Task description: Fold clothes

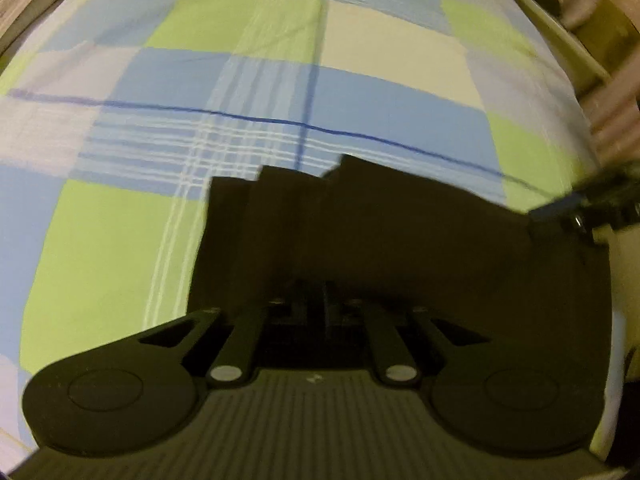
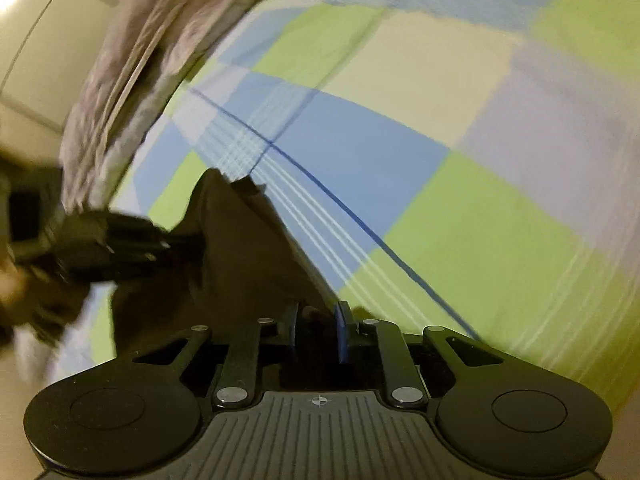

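Both grippers tip steeply down over a checked sheet (image 1: 360, 96) of blue, green and pale squares. The left gripper (image 1: 316, 284) has its jaws drawn together on the near edge of a dark garment (image 1: 360, 220), which spreads away from it across the sheet with a stepped, jagged far edge. In the left view the right gripper (image 1: 576, 216) comes in from the right border and meets the garment's right corner; it is blurred, and its fingers cannot be made out there. In the right view the right gripper (image 2: 320, 328) stands with its jaws narrow, a fold of the garment (image 2: 240, 248) lying between them; a blue pad shows on the inner face of the right finger (image 2: 342, 332), and whether the pads actually press the cloth is hard to tell in the dark. The garment rises in a peak ahead of it, and the left gripper (image 2: 120, 240) reaches in from the left, smeared. A grey blanket (image 2: 132, 80) runs along the sheet's edge. Motion blur softens the sheet's lines, and the garment's type cannot be read.
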A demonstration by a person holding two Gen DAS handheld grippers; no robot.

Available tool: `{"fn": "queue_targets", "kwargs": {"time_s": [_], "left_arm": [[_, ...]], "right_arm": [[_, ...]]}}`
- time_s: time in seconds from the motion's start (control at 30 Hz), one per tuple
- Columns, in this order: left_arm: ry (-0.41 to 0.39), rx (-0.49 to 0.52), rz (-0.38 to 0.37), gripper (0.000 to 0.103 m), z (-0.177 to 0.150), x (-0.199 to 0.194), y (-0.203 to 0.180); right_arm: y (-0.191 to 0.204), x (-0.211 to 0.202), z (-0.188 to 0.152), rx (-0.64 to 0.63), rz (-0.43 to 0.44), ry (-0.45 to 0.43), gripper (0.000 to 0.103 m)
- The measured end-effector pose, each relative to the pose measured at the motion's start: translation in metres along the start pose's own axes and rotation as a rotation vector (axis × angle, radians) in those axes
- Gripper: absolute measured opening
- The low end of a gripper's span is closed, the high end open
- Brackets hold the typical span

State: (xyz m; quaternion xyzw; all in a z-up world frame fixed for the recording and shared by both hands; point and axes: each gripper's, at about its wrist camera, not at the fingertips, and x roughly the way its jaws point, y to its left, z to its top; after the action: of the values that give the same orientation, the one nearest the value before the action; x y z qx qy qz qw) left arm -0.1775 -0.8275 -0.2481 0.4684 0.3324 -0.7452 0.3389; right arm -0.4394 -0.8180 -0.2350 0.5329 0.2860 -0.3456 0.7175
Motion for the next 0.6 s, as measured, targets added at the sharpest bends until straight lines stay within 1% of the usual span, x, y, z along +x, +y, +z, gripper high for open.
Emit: {"fn": "queue_targets", "kwargs": {"time_s": [0.03, 0.07, 0.1, 0.13, 0.27, 0.37, 0.43, 0.47, 0.5, 0.6], "left_arm": [[-0.002, -0.006, 0.012, 0.007, 0.000, -0.004, 0.001], [-0.004, 0.005, 0.041, 0.007, 0.000, -0.010, 0.001], [-0.005, 0.018, 0.066, 0.007, -0.001, -0.016, 0.002], [-0.009, 0.017, 0.081, 0.007, -0.002, -0.023, 0.005], [-0.041, -0.027, 0.128, 0.008, -0.013, -0.053, 0.020], [-0.048, -0.050, 0.142, 0.008, -0.028, -0.070, 0.022], [-0.015, -0.058, 0.145, 0.009, -0.042, -0.067, 0.019], [0.003, -0.056, 0.148, 0.009, -0.048, -0.066, 0.018], [0.025, -0.032, 0.156, 0.009, -0.054, -0.063, 0.015], [0.060, 0.065, 0.196, 0.012, -0.069, -0.066, 0.005]], "right_arm": [[-0.002, -0.002, 0.000, 0.004, -0.022, -0.005, 0.041], [-0.001, -0.006, 0.001, -0.004, -0.041, -0.012, 0.042], [0.004, -0.012, 0.001, -0.027, -0.056, -0.022, 0.045], [0.009, -0.018, 0.001, -0.051, -0.072, -0.032, 0.046], [0.030, -0.044, -0.007, -0.132, -0.119, -0.094, 0.046], [0.042, -0.051, -0.022, -0.170, -0.097, -0.122, 0.046], [0.046, -0.043, -0.033, -0.193, -0.067, -0.075, 0.046], [0.045, -0.035, -0.038, -0.195, -0.072, -0.044, 0.046], [0.041, -0.029, -0.042, -0.183, -0.088, -0.026, 0.046], [0.029, -0.029, -0.042, -0.134, -0.132, -0.035, 0.047]]}}
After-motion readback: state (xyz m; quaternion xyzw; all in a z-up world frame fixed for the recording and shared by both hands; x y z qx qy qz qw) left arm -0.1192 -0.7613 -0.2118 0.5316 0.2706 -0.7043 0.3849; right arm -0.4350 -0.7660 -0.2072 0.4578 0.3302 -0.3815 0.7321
